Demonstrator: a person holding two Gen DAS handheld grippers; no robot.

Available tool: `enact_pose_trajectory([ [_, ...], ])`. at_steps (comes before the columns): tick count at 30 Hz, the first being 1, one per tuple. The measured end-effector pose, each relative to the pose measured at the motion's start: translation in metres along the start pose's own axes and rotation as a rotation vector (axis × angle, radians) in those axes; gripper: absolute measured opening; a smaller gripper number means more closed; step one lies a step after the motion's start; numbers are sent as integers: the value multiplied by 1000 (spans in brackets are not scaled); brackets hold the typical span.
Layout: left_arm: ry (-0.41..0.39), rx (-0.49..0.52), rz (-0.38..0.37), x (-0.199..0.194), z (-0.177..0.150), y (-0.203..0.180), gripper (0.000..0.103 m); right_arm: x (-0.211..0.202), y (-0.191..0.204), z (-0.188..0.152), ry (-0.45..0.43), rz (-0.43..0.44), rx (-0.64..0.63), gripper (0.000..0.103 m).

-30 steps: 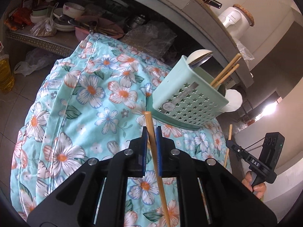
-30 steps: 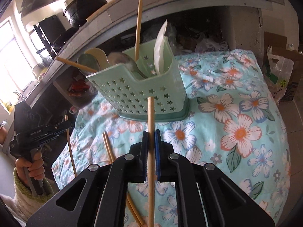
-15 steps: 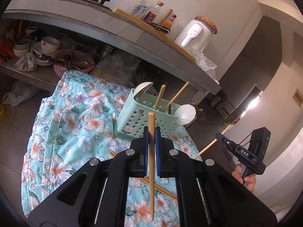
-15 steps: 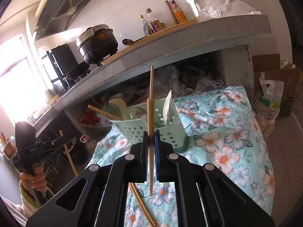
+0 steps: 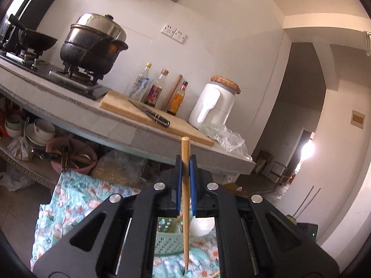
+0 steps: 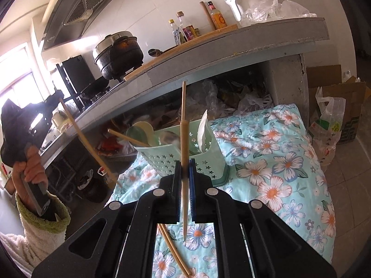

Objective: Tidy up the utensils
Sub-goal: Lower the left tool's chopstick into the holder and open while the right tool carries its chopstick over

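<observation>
Each hand-held gripper, left (image 5: 185, 173) and right (image 6: 185, 173), was clamped on an upright wooden chopstick (image 5: 185, 197) (image 6: 184, 162), above the floral cloth (image 6: 278, 173) bearing the green star-holed utensil basket (image 6: 167, 159).

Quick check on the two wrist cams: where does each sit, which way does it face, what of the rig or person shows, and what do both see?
Left wrist: on the left hand-held gripper, facing level at the counter and black pot; shows its fingers shut on a chopstick.
Right wrist: on the right hand-held gripper, angled down at the floral cloth; shows its own chopstick, plus the person's left hand.
Shared: green utensil basket, pot, bottles, white appliance.
</observation>
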State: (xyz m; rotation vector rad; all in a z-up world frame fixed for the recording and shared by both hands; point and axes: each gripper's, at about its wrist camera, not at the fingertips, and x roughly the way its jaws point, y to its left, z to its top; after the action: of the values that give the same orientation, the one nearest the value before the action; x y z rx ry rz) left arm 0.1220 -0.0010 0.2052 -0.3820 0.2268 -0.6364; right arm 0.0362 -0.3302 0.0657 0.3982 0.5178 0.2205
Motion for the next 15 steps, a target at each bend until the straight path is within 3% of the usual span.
enact_pose_trajectory([
  [8,-130,25,66,43,16,-2,5,1,-5,2,3,-7,5,6],
  [15,-126,66,144,87,-10,9,5,6,-9,2,13,-9,12,6],
])
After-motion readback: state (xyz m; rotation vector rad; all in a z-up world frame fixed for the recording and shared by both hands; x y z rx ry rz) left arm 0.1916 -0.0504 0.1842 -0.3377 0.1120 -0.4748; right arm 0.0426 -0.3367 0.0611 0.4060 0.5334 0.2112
